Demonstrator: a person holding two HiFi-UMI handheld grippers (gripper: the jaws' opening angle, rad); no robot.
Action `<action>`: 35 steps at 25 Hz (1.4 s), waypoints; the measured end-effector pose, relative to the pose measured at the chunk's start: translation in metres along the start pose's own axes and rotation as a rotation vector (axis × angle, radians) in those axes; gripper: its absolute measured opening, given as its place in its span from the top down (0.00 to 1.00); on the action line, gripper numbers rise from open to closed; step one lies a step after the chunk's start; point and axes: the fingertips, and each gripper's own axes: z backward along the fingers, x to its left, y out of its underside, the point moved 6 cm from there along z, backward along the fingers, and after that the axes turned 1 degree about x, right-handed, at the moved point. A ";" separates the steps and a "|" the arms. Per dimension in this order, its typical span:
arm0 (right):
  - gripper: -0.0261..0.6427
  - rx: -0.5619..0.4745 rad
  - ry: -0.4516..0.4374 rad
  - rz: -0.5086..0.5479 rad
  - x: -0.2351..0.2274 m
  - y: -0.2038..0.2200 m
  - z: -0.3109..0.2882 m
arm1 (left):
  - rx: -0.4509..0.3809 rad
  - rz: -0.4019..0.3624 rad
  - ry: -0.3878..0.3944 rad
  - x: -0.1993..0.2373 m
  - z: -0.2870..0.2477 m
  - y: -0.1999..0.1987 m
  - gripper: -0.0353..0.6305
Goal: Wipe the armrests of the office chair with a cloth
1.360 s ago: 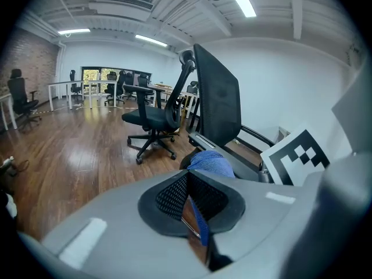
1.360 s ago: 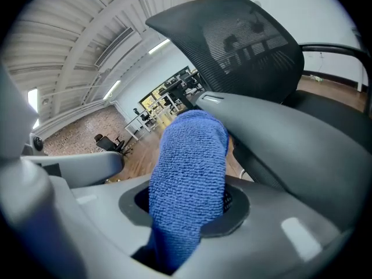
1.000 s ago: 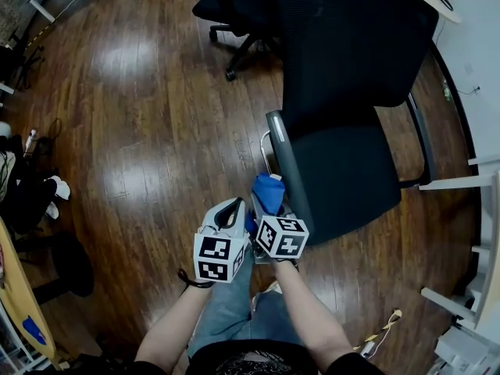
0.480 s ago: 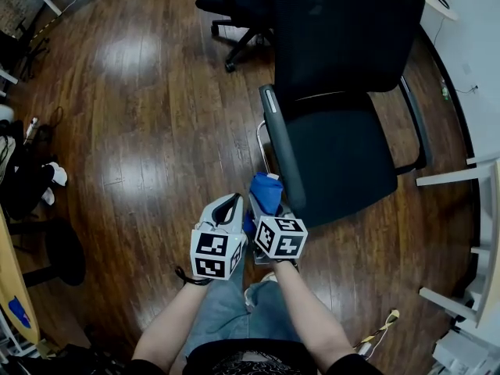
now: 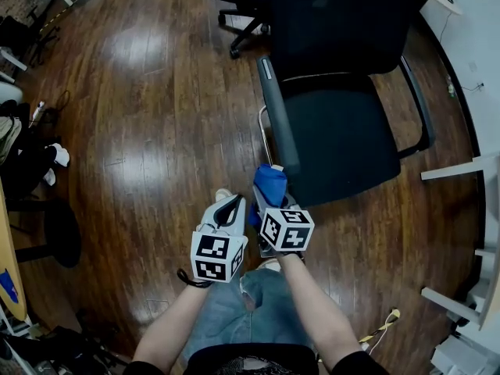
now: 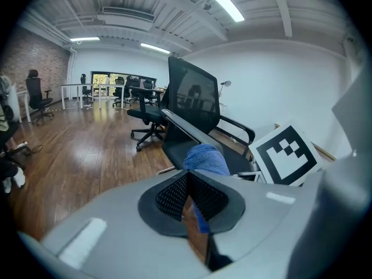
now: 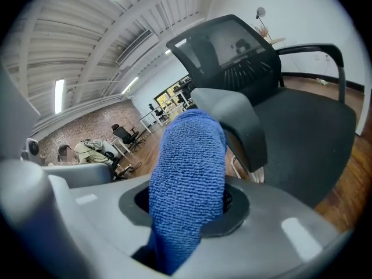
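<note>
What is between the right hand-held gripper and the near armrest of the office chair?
Only the blue cloth, clamped in the right hand-held gripper and pointing at the armrest; the right gripper view shows it.

Seen from above, the person wears a black short-sleeved top (image 5: 211, 359) and faded blue jeans (image 5: 226, 319) at six o'clock, with a thin black band (image 5: 186, 280) round the left wrist. The left gripper (image 5: 228, 204) and right gripper (image 5: 269, 201) are pale grey moulded shells with black ribbed jaw pads, each carrying a white cube printed with black square markers on its faces.
</note>
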 end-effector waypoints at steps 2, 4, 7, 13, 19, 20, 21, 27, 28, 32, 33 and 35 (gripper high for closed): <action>0.76 0.006 -0.007 0.018 -0.005 0.007 0.006 | 0.001 0.000 0.000 -0.008 0.003 0.008 0.94; 0.76 0.013 -0.010 0.023 -0.010 0.015 0.010 | 0.004 0.003 0.001 -0.014 0.005 0.016 0.94; 0.76 0.019 -0.009 0.010 -0.021 0.026 0.008 | 0.003 0.002 0.004 -0.020 0.002 0.026 0.94; 0.76 0.034 -0.022 0.029 -0.037 0.049 -0.005 | -0.002 -0.003 0.013 -0.023 -0.018 0.047 0.94; 0.76 0.047 -0.017 0.025 -0.058 0.076 -0.026 | -0.011 0.011 0.018 -0.013 -0.037 0.070 0.94; 0.76 0.049 -0.014 0.026 -0.061 0.080 -0.030 | -0.015 0.013 0.021 -0.010 -0.040 0.073 0.94; 0.76 0.052 -0.010 0.029 -0.065 0.085 -0.034 | -0.019 0.015 0.023 -0.007 -0.043 0.076 0.94; 0.76 0.056 0.029 0.019 -0.090 0.106 -0.053 | -0.034 0.009 0.047 0.004 -0.063 0.089 0.94; 0.76 0.052 0.035 0.017 -0.091 0.107 -0.055 | -0.035 0.007 0.050 0.007 -0.064 0.090 0.94; 0.76 0.040 0.049 0.029 -0.083 0.101 -0.046 | -0.032 -0.003 0.047 0.012 -0.059 0.086 0.94; 0.76 0.038 0.054 0.033 -0.079 0.097 -0.040 | -0.030 -0.002 0.047 0.011 -0.056 0.083 0.94; 0.76 0.033 0.063 0.036 -0.069 0.088 -0.024 | -0.023 -0.007 0.053 0.007 -0.046 0.073 0.94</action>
